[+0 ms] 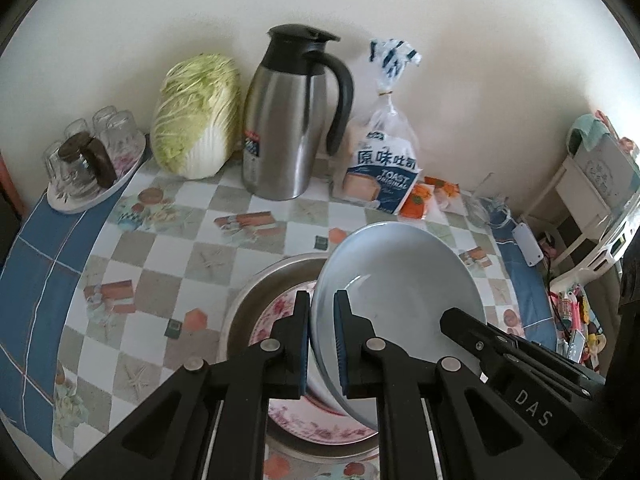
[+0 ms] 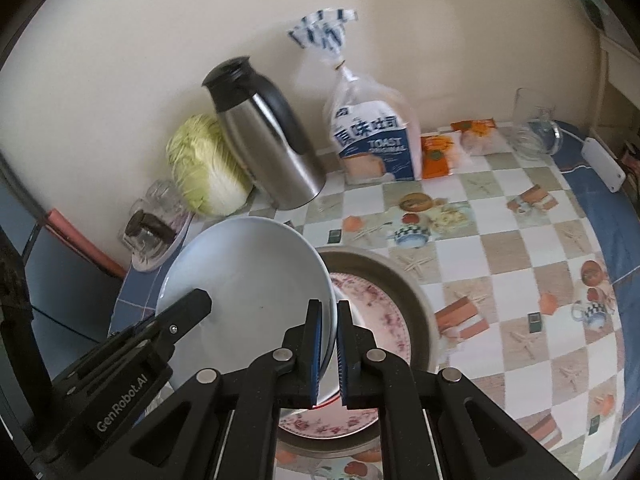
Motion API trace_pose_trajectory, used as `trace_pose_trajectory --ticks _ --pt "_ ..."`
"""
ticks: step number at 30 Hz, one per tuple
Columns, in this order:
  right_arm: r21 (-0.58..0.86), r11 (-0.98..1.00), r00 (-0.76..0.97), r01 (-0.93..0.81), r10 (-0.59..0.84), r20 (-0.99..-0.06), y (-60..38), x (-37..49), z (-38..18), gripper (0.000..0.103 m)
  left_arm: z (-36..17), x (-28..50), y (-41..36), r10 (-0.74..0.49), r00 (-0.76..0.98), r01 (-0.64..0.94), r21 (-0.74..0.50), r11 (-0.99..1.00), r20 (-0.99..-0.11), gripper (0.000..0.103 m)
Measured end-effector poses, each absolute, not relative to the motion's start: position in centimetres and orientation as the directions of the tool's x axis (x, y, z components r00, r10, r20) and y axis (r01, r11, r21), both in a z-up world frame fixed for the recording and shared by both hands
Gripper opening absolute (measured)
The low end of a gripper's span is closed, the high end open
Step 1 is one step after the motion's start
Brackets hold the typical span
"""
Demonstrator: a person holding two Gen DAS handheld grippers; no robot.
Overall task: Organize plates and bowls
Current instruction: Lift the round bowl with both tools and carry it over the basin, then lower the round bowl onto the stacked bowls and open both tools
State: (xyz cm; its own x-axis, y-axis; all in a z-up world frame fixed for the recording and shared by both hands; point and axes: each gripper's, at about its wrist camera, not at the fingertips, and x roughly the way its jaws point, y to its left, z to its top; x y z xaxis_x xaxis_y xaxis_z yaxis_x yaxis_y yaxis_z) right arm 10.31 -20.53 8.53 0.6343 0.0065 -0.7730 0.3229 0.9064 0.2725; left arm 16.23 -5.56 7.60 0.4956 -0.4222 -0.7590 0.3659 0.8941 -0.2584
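Observation:
A pale blue-white plate [image 1: 400, 280] is held tilted above a metal basin [image 1: 264, 284]. My left gripper [image 1: 322, 308] is shut on the plate's left rim. My right gripper [image 2: 329, 316] is shut on its right rim; the same plate [image 2: 248, 272] fills the left of the right wrist view. In the basin [image 2: 400, 280] lies a floral pink plate [image 2: 380, 312], also seen in the left wrist view [image 1: 280, 312], partly hidden by the held plate. Each gripper shows in the other's view.
On the checkered tablecloth [image 1: 168, 264] stand a steel thermos jug [image 1: 288, 128], a napa cabbage [image 1: 196, 120], a toast bag [image 1: 380, 168], an oval tray of upturned glasses [image 1: 88, 160], orange snack packets [image 1: 420, 200] and a glass jug [image 2: 536, 132].

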Motion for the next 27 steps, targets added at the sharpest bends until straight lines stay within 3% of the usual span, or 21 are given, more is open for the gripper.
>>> trace_pose_trajectory --ticks 27 --pt "0.217 0.911 0.542 0.352 -0.01 -0.84 -20.3 12.1 5.2 0.008 4.3 17.4 -6.6 -0.367 0.418 0.363 -0.218 0.906 -0.831 0.011"
